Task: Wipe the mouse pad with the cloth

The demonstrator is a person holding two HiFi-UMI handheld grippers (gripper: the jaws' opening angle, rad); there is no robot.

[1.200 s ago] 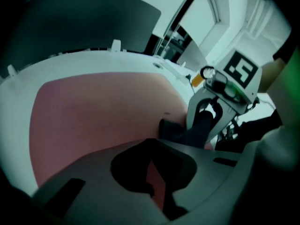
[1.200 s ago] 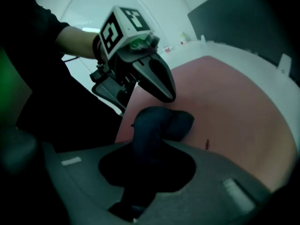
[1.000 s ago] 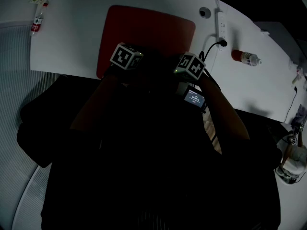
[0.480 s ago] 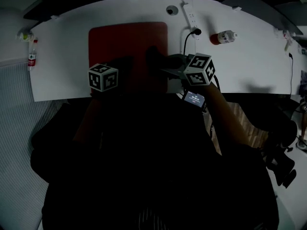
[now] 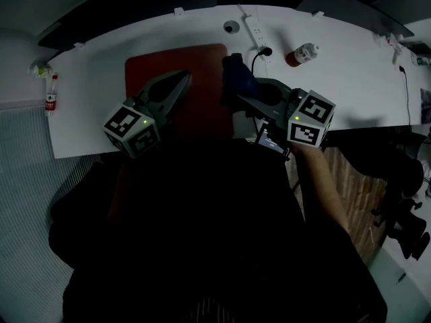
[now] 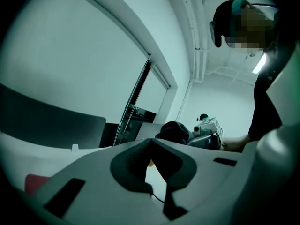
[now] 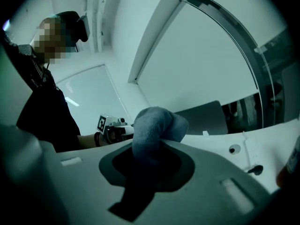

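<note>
An office is showing: a white desk (image 5: 350, 73) is carrying a power strip (image 5: 254, 28) beyond the right gripper (image 5: 241, 94), a glass partition (image 7: 274, 78) standing behind

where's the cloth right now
In the head view, the cloth is bunched in the right gripper's jaws, at the mouse pad's right edge.

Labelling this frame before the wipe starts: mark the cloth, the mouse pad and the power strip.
cloth (image 7: 157, 123): right gripper view, on the bunched fold at its top.
mouse pad (image 5: 205, 62): head view, bare red surface near its far edge.
power strip (image 5: 254, 29): head view, middle of its white body.
</note>
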